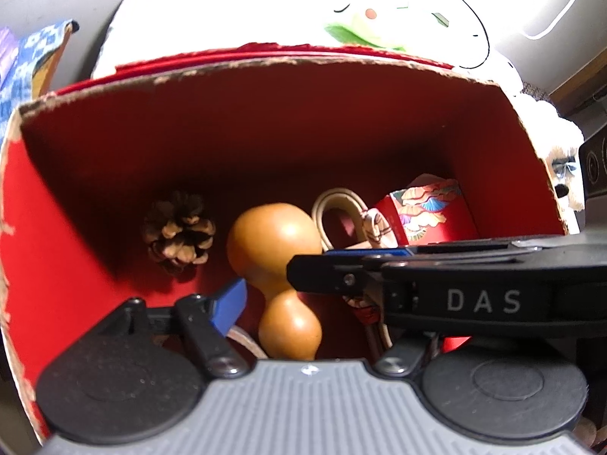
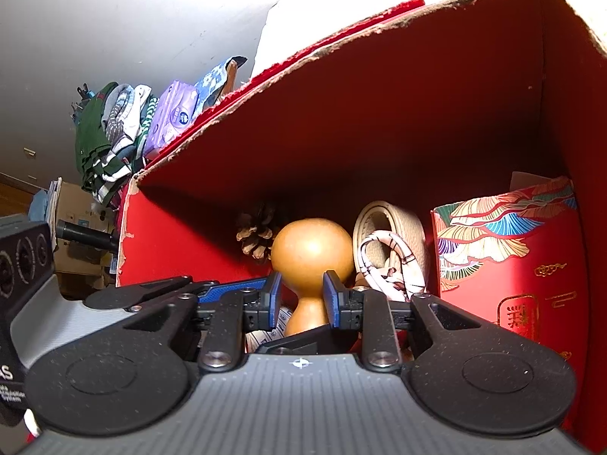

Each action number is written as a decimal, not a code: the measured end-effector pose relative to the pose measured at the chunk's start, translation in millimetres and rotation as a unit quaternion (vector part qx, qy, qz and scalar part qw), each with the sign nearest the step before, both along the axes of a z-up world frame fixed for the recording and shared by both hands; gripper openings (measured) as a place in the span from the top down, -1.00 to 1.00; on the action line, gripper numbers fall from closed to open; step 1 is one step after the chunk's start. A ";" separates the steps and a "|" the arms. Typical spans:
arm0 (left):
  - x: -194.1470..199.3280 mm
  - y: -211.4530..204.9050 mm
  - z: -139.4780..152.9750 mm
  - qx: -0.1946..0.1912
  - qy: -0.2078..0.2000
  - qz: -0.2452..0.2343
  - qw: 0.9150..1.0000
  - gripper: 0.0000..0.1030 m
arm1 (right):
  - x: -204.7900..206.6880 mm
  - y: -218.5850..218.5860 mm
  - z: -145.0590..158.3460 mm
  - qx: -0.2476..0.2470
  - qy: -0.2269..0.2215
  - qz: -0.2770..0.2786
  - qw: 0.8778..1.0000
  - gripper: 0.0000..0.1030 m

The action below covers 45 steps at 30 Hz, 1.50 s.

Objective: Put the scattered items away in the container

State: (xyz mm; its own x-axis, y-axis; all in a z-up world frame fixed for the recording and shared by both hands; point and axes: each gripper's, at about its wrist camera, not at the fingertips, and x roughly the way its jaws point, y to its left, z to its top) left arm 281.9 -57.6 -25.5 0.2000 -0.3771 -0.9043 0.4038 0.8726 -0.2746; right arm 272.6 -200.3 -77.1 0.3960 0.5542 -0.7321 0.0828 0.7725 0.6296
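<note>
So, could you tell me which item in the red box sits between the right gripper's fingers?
The gourd: the right gripper clamps its narrow waist.

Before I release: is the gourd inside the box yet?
Inside: the gourd lies within the red box, beside the pine cone.

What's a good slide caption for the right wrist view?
Right tool grips the gourd's neck inside the red box.
</note>
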 end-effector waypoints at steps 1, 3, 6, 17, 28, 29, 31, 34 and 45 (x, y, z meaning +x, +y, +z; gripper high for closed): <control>-0.4 -0.5 0.4 0.001 -0.002 0.000 1.000 -0.52 | 0.2 -0.1 0.0 0.001 0.000 0.001 1.000 0.46; -1.0 -1.2 1.5 0.004 -0.006 -0.001 1.000 -0.52 | 0.4 -0.3 0.2 0.003 -0.002 0.001 1.000 0.46; -0.8 -0.8 1.7 0.007 -0.009 0.005 1.000 -0.52 | 0.4 -1.6 0.6 0.007 -0.004 -0.003 1.000 0.46; -4.0 -2.7 4.3 0.045 -0.055 0.037 0.997 -0.57 | 0.2 -3.7 1.8 -0.009 -0.008 -0.027 1.000 0.43; -5.0 -4.4 4.6 0.070 -0.083 0.043 0.993 -0.69 | -2.0 -4.7 4.0 -0.021 -0.018 -0.039 0.999 0.43; -5.0 -4.1 4.8 0.070 -0.084 0.044 0.993 -0.69 | -2.7 -4.5 4.6 -0.023 -0.020 -0.040 0.999 0.43; -4.6 -3.6 5.2 0.069 -0.086 0.046 0.993 -0.70 | -3.5 -3.9 5.5 -0.027 -0.026 -0.041 0.998 0.43; -5.7 -4.4 6.2 0.071 -0.091 0.053 0.992 -0.71 | -5.6 -3.6 6.8 -0.029 -0.037 -0.043 0.998 0.43; -11.5 -8.5 7.5 0.106 -0.126 0.077 0.983 -0.72 | -11.5 -2.7 9.8 -0.035 -0.067 -0.049 0.996 0.40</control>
